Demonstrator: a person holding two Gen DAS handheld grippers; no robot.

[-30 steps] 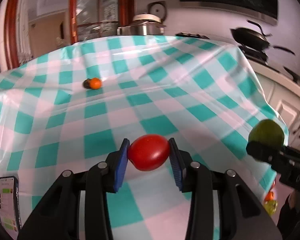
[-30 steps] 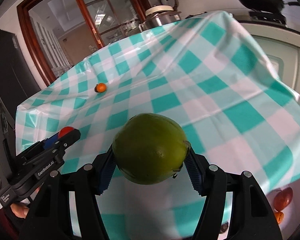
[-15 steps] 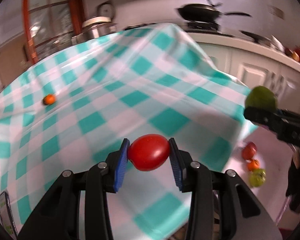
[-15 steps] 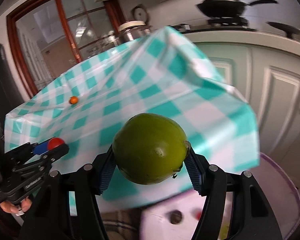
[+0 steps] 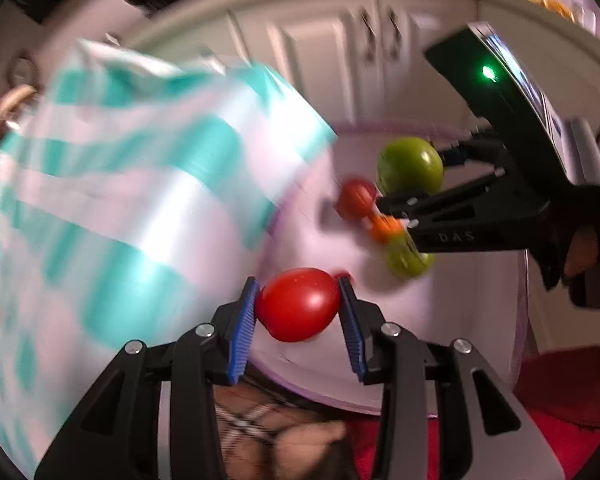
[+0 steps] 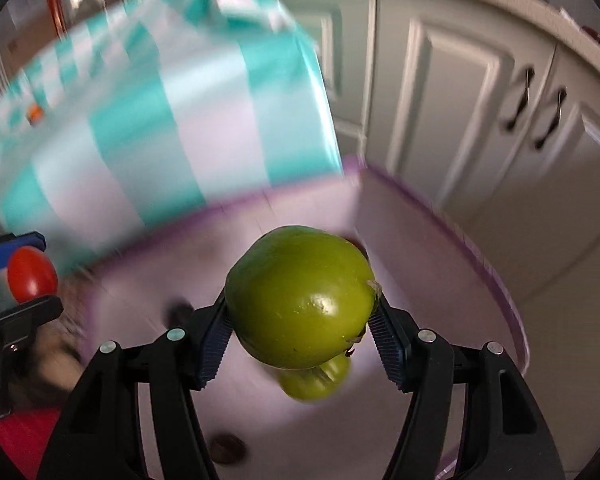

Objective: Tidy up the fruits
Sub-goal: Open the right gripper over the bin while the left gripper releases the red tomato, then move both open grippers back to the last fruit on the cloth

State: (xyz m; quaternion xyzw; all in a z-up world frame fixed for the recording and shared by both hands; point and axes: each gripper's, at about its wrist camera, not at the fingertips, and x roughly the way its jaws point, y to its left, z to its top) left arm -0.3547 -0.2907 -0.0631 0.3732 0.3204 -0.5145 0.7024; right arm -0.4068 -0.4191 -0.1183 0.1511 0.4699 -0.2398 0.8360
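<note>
Red tomato (image 5: 298, 304) sits clamped in the left gripper (image 5: 298, 312), green fruit (image 6: 300, 296) in the right gripper (image 6: 300, 320), both above the lilac tub (image 6: 500, 280), probably for dropping.

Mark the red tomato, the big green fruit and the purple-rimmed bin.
red tomato (image 5: 298, 304), left wrist view, centre of its front face.
big green fruit (image 6: 300, 296), right wrist view, middle of its glossy skin.
purple-rimmed bin (image 6: 496, 280), right wrist view, right-hand rim.
</note>
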